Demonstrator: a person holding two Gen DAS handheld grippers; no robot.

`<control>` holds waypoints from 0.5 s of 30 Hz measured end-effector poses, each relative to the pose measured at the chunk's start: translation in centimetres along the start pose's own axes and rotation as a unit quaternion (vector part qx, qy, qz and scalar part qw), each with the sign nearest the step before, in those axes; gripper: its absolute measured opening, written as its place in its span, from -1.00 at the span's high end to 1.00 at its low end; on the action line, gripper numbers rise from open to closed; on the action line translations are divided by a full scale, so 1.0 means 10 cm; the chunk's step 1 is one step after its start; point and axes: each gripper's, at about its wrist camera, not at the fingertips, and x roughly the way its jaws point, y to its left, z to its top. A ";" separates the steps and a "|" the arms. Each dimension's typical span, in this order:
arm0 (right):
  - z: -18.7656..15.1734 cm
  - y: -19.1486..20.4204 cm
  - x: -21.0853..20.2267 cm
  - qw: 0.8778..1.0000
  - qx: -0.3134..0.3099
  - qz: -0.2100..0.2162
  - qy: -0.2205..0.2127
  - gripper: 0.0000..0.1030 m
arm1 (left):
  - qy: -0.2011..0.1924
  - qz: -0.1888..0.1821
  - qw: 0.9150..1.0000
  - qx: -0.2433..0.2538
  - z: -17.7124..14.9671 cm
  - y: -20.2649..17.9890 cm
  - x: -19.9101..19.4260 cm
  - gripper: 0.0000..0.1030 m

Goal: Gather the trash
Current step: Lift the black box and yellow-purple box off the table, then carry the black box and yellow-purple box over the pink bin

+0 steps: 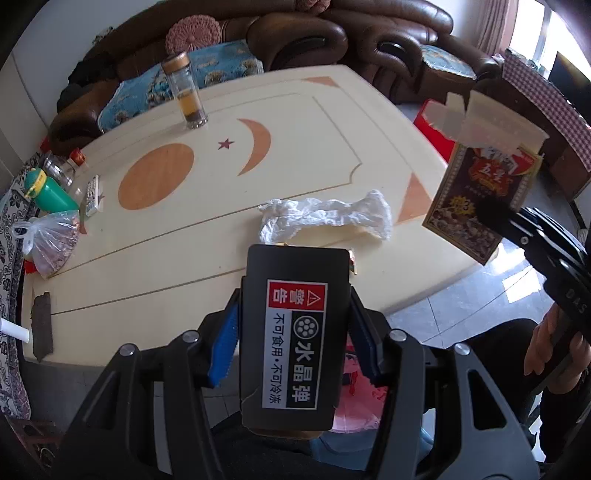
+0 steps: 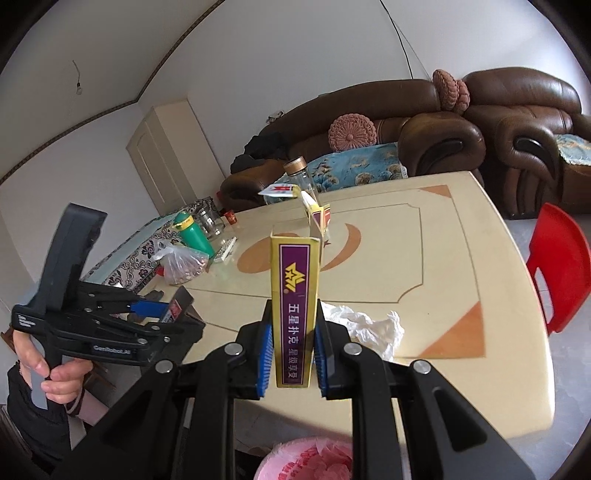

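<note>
black box (image 1: 293, 332): 警告, 水晶弹; card box (image 2: 294, 314): 五星扑克; left claw (image 2: 173, 314): perhaps genrobot.ai

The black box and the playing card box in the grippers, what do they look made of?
Black box: looks like matte cardboard, with a printed label and a brownish raw edge at its lower end. Playing card box: glossy printed card, its white-lined flap standing open. Both guesses rest on looks alone.

Crumpled bag (image 1: 328, 218) on the table (image 1: 295, 122), jar (image 1: 186, 92) at eleven o'clock behind it, sofa (image 1: 295, 33) beyond; bottle (image 1: 48, 188) at nine o'clock.
</note>
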 end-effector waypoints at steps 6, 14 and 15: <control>-0.03 0.06 -0.21 1.000 -0.012 -0.012 0.001 0.62 | -0.020 -0.006 1.000 0.009 -0.18 -0.11 -0.25 -0.04; -0.16 0.21 -0.39 0.999 -0.027 -0.030 0.012 0.62 | -0.040 -0.003 0.999 0.009 -0.42 -0.19 -0.45 -0.04; -0.19 0.23 -0.41 0.999 -0.028 -0.031 0.014 0.62 | -0.039 -0.005 0.999 0.007 -0.47 -0.19 -0.45 -0.04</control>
